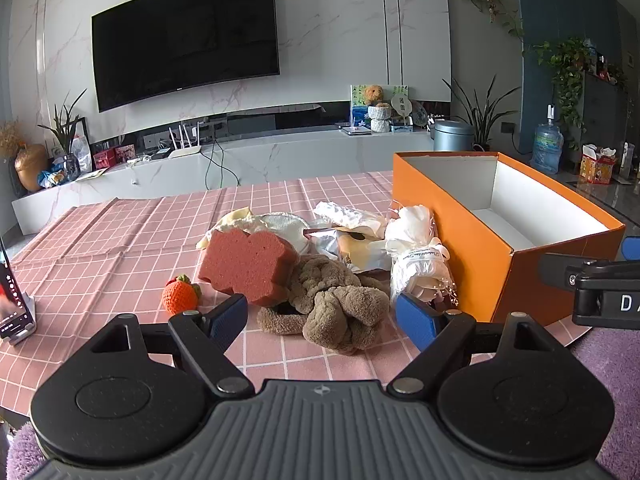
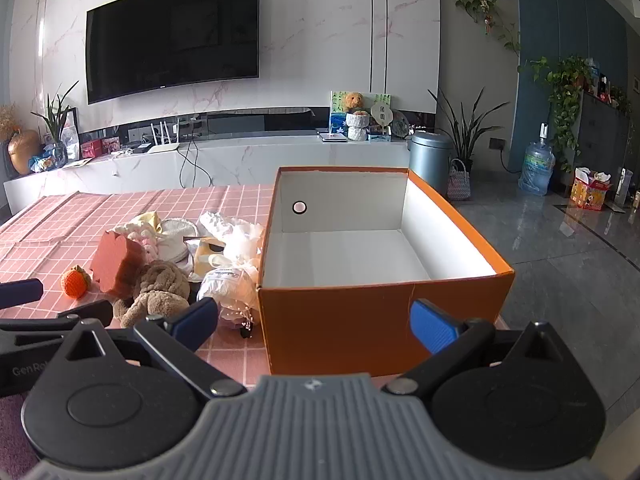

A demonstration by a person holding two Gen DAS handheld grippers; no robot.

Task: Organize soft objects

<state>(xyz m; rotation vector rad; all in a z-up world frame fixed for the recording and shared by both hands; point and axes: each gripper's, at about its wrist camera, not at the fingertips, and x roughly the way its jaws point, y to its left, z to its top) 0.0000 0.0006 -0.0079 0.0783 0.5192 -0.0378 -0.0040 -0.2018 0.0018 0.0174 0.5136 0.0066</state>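
Observation:
A pile of soft things lies on the pink checked tablecloth (image 1: pixel 100 248): a red-brown sponge (image 1: pixel 248 264), a brown plush headband (image 1: pixel 332 304), a small knitted orange fruit (image 1: pixel 181 295), a white bagged bundle (image 1: pixel 416 256), a foil packet (image 1: pixel 352 248) and white pads (image 1: pixel 280 226). An empty orange box (image 1: pixel 472 256) with a white inside stands right of the pile. My left gripper (image 1: pixel 320 320) is open and empty just before the headband. My right gripper (image 2: pixel 316 320) is open and empty before the box's near wall (image 2: pixel 340 320). The pile shows left in the right wrist view (image 2: pixel 160 280).
A phone on a stand (image 1: pixel 12 300) sits at the table's left edge. A purple rug (image 1: pixel 616 360) lies below the table's near edge. Beyond the table are a TV wall, a white console (image 1: pixel 240 160) and a grey tiled floor (image 2: pixel 560 240) to the right.

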